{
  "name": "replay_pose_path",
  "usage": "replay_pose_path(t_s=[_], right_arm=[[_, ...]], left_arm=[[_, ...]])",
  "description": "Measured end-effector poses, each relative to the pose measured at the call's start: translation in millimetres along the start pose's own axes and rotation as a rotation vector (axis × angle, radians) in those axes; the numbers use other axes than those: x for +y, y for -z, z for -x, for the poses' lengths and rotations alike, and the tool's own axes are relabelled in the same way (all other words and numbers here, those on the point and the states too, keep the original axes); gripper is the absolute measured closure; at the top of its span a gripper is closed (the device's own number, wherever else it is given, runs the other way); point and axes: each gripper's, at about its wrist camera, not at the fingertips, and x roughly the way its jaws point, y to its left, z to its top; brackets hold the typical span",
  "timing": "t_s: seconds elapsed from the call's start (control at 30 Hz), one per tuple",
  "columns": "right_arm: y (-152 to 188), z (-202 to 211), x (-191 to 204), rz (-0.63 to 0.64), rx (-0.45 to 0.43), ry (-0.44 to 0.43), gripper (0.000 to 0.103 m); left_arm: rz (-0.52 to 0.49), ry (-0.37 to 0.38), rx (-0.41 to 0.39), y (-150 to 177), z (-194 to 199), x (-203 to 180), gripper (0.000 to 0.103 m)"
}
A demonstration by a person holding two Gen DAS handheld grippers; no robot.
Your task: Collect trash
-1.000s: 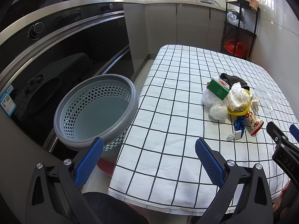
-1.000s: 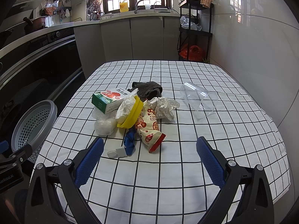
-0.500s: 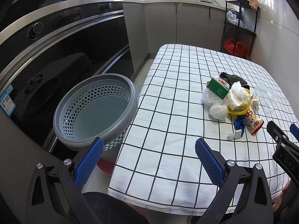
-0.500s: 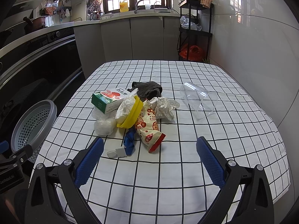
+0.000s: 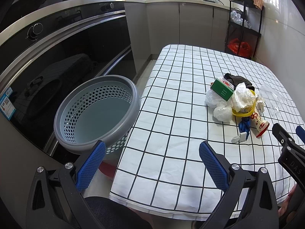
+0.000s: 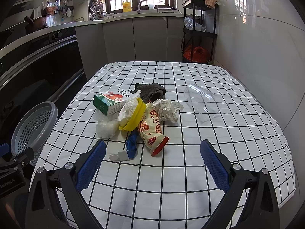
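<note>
Both grippers are wide open and hold nothing: the left gripper hangs by the table's near edge, the right gripper over the checked tablecloth. The trash pile sits mid-table, with maybe 1 clear plastic cup beside it. The grey basket stands off the table's left side.

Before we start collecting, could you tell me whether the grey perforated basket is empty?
Empty: the grey perforated plastic basket shows only its bare floor.
</note>
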Motion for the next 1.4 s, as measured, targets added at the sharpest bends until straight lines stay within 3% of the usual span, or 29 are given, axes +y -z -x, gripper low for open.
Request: replay_pose_path(t_s=[0.37, 0.67, 0.9, 1.17, 1.4], right_arm=[[0, -2, -3, -0.004, 0.0, -0.008, 0.008], [-4, 3, -43, -0.137, -0.01, -0.083, 0.008], [-8, 0, -60, -0.087, -0.036, -0.011, 0.008], [-29, -26, -101, -0.104, -0.027, 0.012, 0.008], [-48, -60, -134, -0.145, -0.002, -0.006, 0.008]], left_arm=[[-0.009, 0.008, 0.007, -1, -5, -6, 0.007], [-0.019, 0.019, 0.006, -8, -16, -14, 0.007], [-0.033, 0.042, -0.006, -17, -29, -30, 0.007], [-0.033, 0.122, -0.04, -42, -43, -51, 0.007], [-0.059, 0.122, -0.062, -63, -65, -72, 0.007]])
